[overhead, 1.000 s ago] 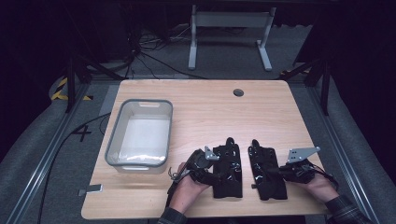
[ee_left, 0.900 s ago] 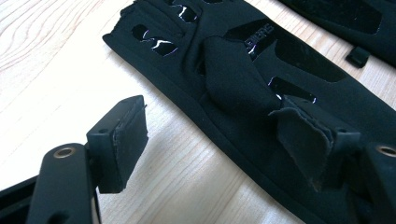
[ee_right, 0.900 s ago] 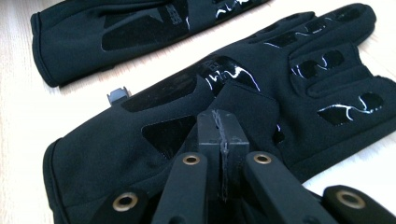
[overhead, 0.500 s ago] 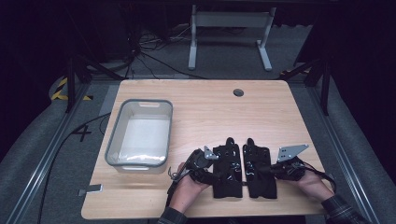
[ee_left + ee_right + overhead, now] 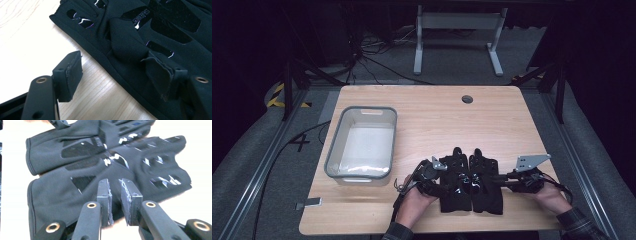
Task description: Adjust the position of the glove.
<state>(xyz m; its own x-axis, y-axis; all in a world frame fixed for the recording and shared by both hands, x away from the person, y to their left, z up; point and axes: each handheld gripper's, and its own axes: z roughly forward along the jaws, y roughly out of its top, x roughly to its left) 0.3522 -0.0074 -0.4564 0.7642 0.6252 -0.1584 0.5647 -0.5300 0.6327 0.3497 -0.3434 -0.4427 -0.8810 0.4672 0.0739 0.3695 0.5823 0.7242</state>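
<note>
We see a wooden table point(image 5: 437, 115) carrying a clear plastic bin point(image 5: 362, 142) on its left half and two black gloves near the front edge. The left glove point(image 5: 455, 180) and the right glove point(image 5: 486, 181) lie flat, side by side and touching along their inner edges, well apart from the bin. The left gripper point(image 5: 117, 72) is released, jaws spread wide; one jaw sits over bare wood beside the left glove's edge, the other rests on the fabric near a raised fold. The right gripper point(image 5: 115, 195) is narrowed to a slim gap at the right glove's near edge; we cannot tell whether any fabric sits between its jaws. We judge the main risk to be a shallow pinch: thin, limp fabric may slip free on lifting. Because the gloves touch, pulling one could drag or rumple the other. A wide-open jaw closing against the wood may catch nothing but the fold.
</note>
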